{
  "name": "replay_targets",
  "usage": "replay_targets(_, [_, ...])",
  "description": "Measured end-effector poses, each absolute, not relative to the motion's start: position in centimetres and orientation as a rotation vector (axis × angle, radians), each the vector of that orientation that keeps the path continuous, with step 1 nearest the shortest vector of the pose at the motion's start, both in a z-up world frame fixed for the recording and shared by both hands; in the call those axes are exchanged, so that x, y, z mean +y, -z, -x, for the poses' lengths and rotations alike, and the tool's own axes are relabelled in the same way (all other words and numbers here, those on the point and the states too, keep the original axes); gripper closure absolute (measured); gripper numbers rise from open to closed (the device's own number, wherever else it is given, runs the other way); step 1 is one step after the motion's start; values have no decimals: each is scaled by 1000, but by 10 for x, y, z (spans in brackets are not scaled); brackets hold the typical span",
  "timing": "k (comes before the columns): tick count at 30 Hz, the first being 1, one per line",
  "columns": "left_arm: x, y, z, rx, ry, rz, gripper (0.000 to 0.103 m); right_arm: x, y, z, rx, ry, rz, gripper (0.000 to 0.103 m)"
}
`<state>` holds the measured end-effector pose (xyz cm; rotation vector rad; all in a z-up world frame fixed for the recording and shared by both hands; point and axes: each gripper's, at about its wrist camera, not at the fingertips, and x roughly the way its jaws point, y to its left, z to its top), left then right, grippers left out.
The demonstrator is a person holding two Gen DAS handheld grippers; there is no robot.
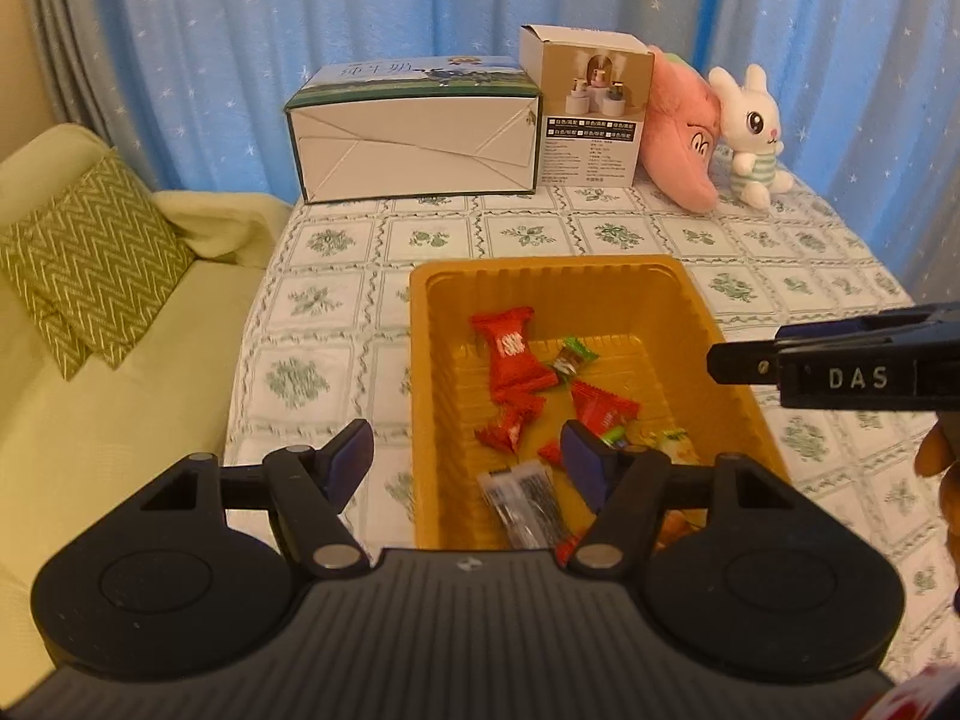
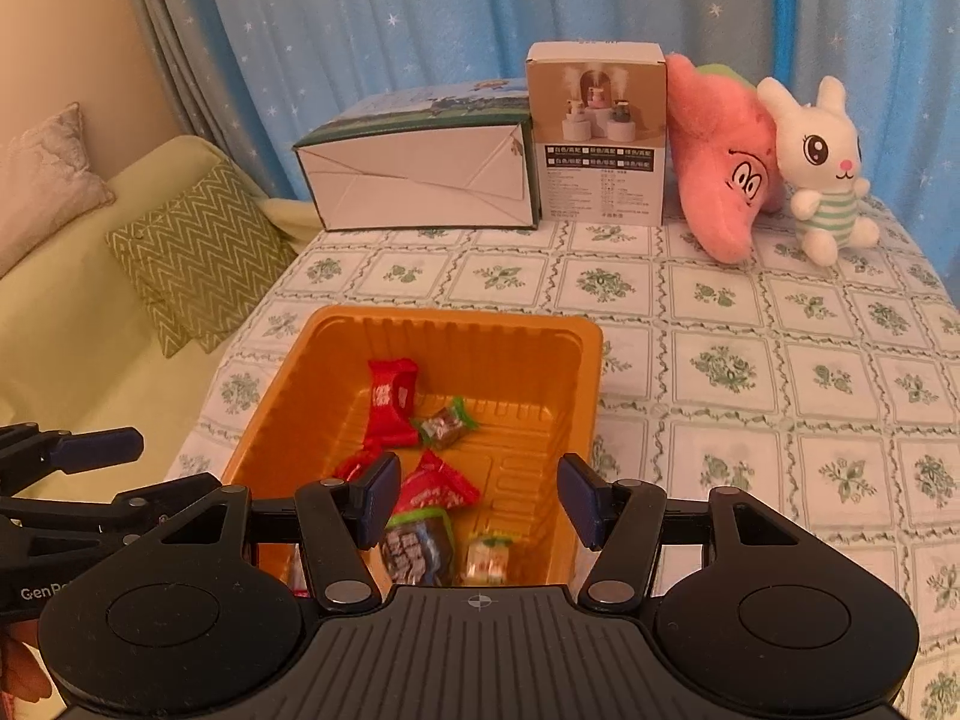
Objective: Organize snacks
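Observation:
An orange plastic tray sits on the floral tablecloth and holds several wrapped snacks. Among them are a long red packet, a green-and-brown candy, smaller red packets and a black packet. My left gripper hangs open above the tray's near left wall, nothing between its pads. Above the tray's near end, my right gripper is open and empty too. Each gripper shows in the other's view, the right one and the left one.
A long milk carton box and a small product box stand at the table's far edge. Beside them are a pink star plush and a white rabbit plush. A green sofa with a zigzag cushion lies left of the table.

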<state>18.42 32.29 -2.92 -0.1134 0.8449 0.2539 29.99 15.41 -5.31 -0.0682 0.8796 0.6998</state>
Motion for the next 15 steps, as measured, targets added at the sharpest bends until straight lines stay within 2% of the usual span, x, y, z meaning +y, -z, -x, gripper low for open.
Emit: replay_targets(15, [266,8,-109,853,-298,116,38,103,33,-224,853,-664,68,45])
